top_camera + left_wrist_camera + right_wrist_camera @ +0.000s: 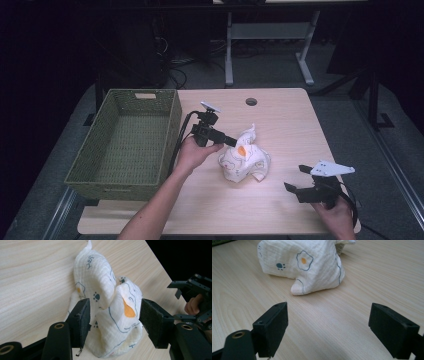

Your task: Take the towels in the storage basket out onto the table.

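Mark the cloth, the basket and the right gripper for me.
cloth (245, 159), high view, middle of the bundle.
basket (172, 127), high view, right wall.
right gripper (295, 178), high view, midway between its open fingertips.

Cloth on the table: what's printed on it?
White cloth with blue paw prints, blue outlines and orange-centred egg shapes; clearest in the left gripper view.

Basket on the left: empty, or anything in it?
Empty. The high view shows the green woven basket with a bare floor; the cloth sits bunched on the table.
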